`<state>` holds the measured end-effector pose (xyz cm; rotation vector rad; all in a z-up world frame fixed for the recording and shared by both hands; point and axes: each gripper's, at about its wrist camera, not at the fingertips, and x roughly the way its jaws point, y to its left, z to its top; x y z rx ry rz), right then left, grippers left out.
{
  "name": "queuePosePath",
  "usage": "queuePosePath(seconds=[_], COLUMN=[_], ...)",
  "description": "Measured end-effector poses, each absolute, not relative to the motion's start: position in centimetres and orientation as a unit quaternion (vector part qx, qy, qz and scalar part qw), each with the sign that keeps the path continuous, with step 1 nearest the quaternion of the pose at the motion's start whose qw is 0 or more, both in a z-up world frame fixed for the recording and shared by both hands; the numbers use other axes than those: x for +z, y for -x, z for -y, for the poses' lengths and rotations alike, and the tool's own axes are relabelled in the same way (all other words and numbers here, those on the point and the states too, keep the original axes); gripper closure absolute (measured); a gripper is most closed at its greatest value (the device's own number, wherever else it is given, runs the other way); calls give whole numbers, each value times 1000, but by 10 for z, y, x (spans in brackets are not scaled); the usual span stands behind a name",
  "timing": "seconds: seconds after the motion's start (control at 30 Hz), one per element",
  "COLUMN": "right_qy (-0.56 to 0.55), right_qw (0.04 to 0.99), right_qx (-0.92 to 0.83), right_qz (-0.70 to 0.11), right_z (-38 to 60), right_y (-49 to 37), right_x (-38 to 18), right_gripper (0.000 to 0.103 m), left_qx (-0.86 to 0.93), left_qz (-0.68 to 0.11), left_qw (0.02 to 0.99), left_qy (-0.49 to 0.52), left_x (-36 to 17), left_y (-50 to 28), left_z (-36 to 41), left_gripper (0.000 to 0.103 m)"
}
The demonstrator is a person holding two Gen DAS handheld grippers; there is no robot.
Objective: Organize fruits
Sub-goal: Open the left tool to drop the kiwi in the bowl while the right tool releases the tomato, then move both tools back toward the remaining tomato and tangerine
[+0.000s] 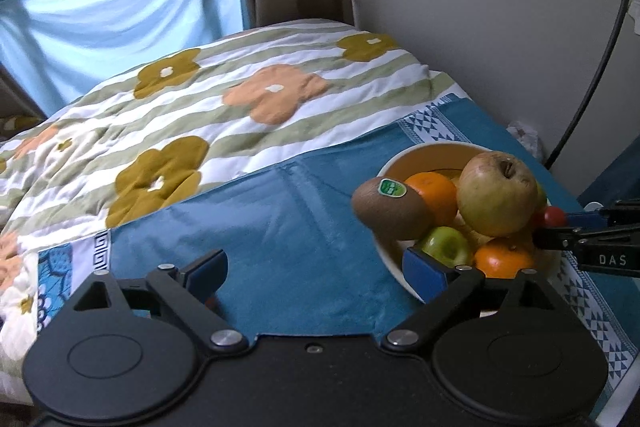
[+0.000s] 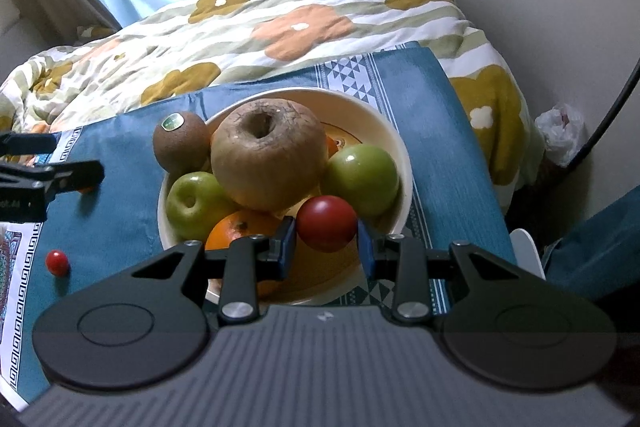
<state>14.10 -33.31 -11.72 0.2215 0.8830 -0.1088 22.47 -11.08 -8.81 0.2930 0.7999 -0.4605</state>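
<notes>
Right tongs [image 2: 327, 241] clamp a red tomato [image 2: 326, 223] just above the piled fruit bowl [image 2: 400, 155]. Left tongs [image 1: 316, 277] hang wide open, holding nothing, over the blue cloth [image 1: 260, 219] beside the bowl.

L claw [image 1: 316, 273] wide open, R claw [image 2: 327, 243] clamped on something.
</notes>
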Motion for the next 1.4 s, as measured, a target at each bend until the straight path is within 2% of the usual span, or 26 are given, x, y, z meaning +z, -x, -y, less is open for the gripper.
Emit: queuePosePath(seconds=[0.1, 0.13, 0.2, 0.3, 0.6, 1.03, 1.4], right_qy=[-100, -97, -95, -100, -100, -61, -11], right_qw=[900, 900, 901, 907, 916, 929, 910], right_qx=[-52, -56, -67, -76, -60, 13, 97], right_qz=[-422, -421, -419, -401, -383, -365, -402], right_z=[330, 330, 329, 328, 311, 242, 167], right_y=[-139, -139, -137, -128, -115, -139, -211], right_x=[-118, -118, -116, -109, -86, -56, -87], right_gripper=[54, 49, 20, 3, 2, 2, 2], left_qx=[-216, -215, -212, -209, -161, -53, -38], left_qz=[-381, -379, -375, -370, -359, -368, -412], left_qw=[888, 889, 892, 894, 910, 925, 909], left_qy=[-138, -139, -141, -141, -133, -79, -60], left_x=[-84, -83, -80, -76, -61, -56, -95], left_y=[-219, -216, -211, -203, -180, -167, -175], left_z=[107, 105, 102, 95, 60, -42, -74], left_gripper=[6, 6, 6, 6, 6, 6, 6])
